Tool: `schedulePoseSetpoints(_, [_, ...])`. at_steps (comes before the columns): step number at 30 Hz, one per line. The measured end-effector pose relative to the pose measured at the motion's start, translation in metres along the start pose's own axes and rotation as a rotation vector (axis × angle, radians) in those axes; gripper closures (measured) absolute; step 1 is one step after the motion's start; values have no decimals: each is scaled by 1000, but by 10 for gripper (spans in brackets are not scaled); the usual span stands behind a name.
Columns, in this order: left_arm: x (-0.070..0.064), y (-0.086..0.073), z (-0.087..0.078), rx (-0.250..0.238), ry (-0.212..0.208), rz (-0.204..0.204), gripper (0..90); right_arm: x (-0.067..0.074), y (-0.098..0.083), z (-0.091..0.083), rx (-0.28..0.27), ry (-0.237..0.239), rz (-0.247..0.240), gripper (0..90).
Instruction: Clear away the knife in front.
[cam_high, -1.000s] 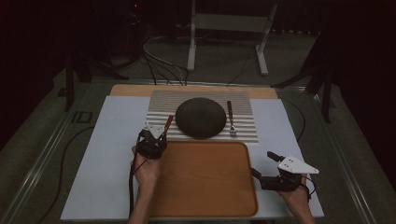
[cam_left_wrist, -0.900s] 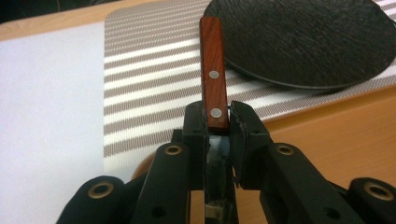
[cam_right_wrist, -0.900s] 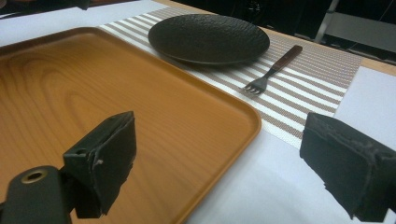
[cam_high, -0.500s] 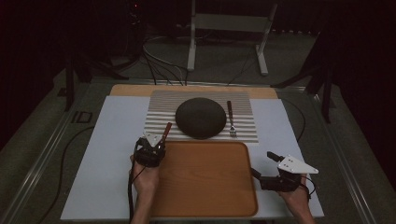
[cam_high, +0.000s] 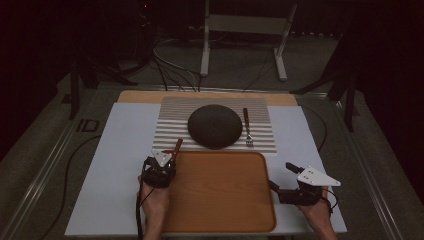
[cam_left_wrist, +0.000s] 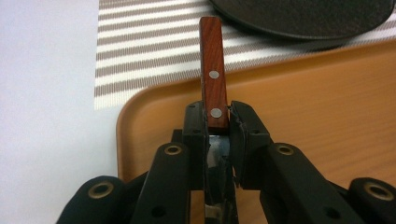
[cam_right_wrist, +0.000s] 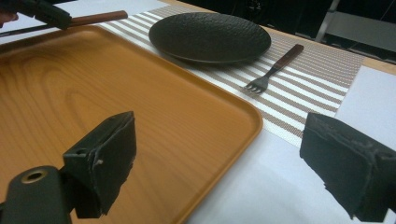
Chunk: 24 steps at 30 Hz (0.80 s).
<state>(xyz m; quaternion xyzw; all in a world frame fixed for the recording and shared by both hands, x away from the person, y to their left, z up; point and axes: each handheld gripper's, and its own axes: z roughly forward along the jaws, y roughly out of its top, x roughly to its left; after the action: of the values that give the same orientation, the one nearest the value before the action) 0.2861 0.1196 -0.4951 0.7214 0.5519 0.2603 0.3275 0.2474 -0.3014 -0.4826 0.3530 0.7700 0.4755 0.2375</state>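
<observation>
Knife (cam_left_wrist: 213, 74): one, clamped in left tool (cam_left_wrist: 217, 122); one fork (cam_high: 246, 128), one plate (cam_high: 215, 125).

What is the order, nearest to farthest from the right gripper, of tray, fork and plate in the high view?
From the right gripper:
1. Tray, beside it on its left.
2. Fork, ahead on the striped mat.
3. Plate, left of the fork, slightly farther.
</observation>
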Motion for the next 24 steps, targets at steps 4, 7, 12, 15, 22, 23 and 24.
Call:
schedulePoseSetpoints(4, [0, -6, -2, 3, 3, -13, 783, 0, 0, 0, 2, 0, -1, 109])
schedulePoseSetpoints(7, [0, -9, -3, 6, 8, -13, 783, 0, 0, 0, 2, 0, -1, 110])
schedulePoseSetpoints(12, [2, -16, -7, 7, 14, -26, 783, 1, 0, 1, 4, 1, -2, 110])
schedulePoseSetpoints(15, [1, -20, -10, 8, 18, -34, 783, 1, 0, 1, 5, 2, -4, 109])
schedulePoseSetpoints(22, [3, -29, -15, 16, 24, -57, 783, 1, 0, 1, 7, 1, -5, 109])
schedulePoseSetpoints(23, [4, -30, -16, 17, 27, -56, 783, 1, 0, 1, 7, 2, -4, 109])
schedulePoseSetpoints(24, [4, -31, -17, 18, 29, -57, 783, 1, 0, 2, 9, 2, -5, 109])
